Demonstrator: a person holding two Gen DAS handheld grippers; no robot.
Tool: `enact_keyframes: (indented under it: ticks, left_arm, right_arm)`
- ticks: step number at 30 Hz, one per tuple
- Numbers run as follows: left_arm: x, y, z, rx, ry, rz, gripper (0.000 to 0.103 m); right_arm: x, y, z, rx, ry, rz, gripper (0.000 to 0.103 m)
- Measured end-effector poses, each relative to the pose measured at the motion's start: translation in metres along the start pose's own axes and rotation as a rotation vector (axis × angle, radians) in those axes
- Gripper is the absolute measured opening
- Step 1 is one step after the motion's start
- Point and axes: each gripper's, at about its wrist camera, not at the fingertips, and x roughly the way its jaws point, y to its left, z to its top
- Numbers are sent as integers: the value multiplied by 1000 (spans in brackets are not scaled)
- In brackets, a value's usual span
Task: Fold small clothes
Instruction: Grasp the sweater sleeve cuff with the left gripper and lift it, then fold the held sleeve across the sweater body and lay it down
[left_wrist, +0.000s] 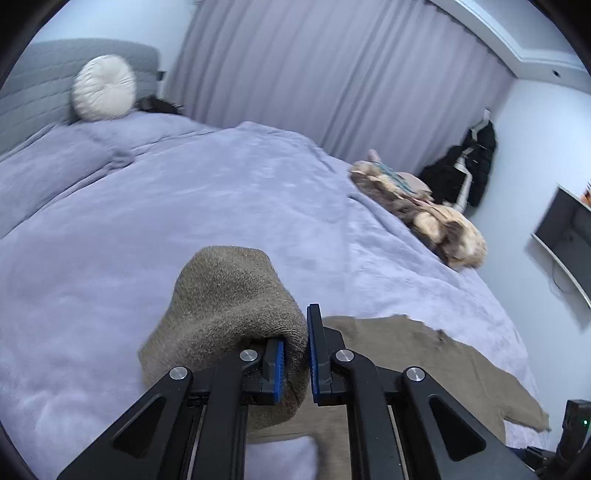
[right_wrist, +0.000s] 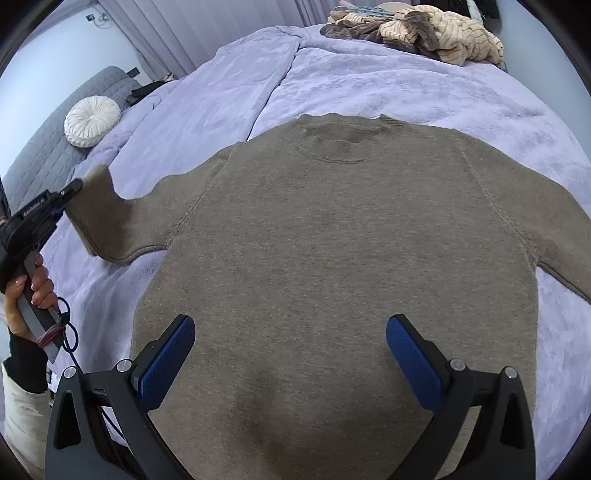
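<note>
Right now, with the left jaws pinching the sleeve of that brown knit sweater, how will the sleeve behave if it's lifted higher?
The brown knit sweater sleeve will probably flop: it already droops over the left gripper. Its fuzzy knit likely won't slip. The body, flat on the lilac blanket, may drag along.

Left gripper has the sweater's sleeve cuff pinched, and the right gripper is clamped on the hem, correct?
Not quite. The left gripper does pinch the sleeve cuff, but the right gripper hangs open above the sweater, gripping nothing, as the right wrist view shows.
</note>
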Motion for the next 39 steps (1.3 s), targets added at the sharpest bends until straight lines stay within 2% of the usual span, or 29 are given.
enact_keyframes:
  ticks: [3,5,8,11,13,14,15,17,19,21,23,25,27,30,33,36,37,38,39]
  left_arm:
    - [33,-90,-8,175,60,-62,12]
    - [62,-134,-21,227,132,-103,12]
    - [99,-178,-55,288,243,-100,12]
    - [126,-193,-92,342,352,-53,12]
    - [128,-192,-112,367,400,-25,13]
    - [125,-189,-117,367,414,-21,22]
    - [120,-187,-118,361,414,-20,49]
    - [103,-182,-112,363,354,-4,82]
    - [76,-180,-98,393,267,-30,83]
    - [55,-168,-80,409,227,-49,83]
    - [39,-143,-63,387,174,-9,83]
    - [37,-110,-48,326,160,43,83]
    - [50,-71,-39,251,200,125,83]
    - [82,-21,-41,151,314,215,83]
    - [107,5,-55,74,403,200,83]
    - [121,9,-63,41,446,169,83]
    - [124,11,-62,32,446,160,83]
    - [126,12,-61,22,450,152,83]
    - [130,13,-57,13,456,146,83]
  right_arm:
    - [-10,-21,-3,35,-17,-5,103]
    - [-18,-37,-6,62,-32,-13,103]
    - [-29,-65,-12,115,-47,-26,103]
    - [-32,-92,-19,163,-42,-47,103]
    - [-31,-107,-24,190,-31,-60,103]
    - [-29,-113,-25,202,-24,-64,103]
    - [-26,-118,-26,213,-18,-68,103]
    - [-20,-126,-22,231,-5,-68,103]
    - [-14,-125,-13,218,-2,-66,103]
    - [-9,-117,-5,181,-4,-72,103]
    - [-1,-99,12,107,-13,-84,103]
    - [8,-76,26,19,-24,-101,103]
    - [19,-47,43,-83,-37,-117,103]
    - [49,8,67,-272,-61,-193,103]
    - [96,62,88,-470,-72,-328,103]
    - [138,84,101,-589,-80,-492,101]
    - [154,84,108,-610,-64,-553,82]
    - [161,80,113,-611,-49,-570,57]
    - [163,72,120,-579,-26,-524,8]
